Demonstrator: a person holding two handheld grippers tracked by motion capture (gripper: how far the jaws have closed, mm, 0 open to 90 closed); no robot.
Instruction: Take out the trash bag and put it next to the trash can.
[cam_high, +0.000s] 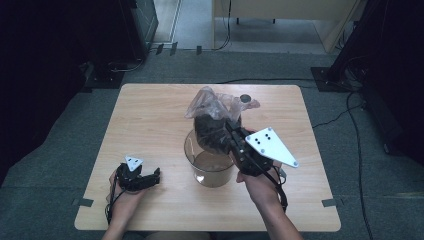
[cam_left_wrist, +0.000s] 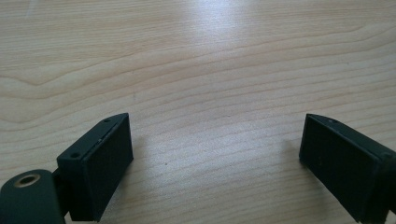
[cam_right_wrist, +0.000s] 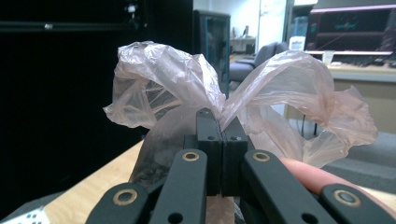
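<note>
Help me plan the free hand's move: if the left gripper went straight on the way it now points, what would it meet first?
Probably the clear container. In the high view the open left gripper points right across the table toward it. Its own view shows bare wood ahead, so the exact line is unsure.

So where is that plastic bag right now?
In the high view the plastic bag hangs mid-table, pinched by the right tool, just above the clear container.

An office or lab: grey carpet (cam_high: 60, 150), floor cables (cam_high: 357, 150), an office chair (cam_right_wrist: 245, 65), a desk with monitors (cam_right_wrist: 355, 28).
</note>
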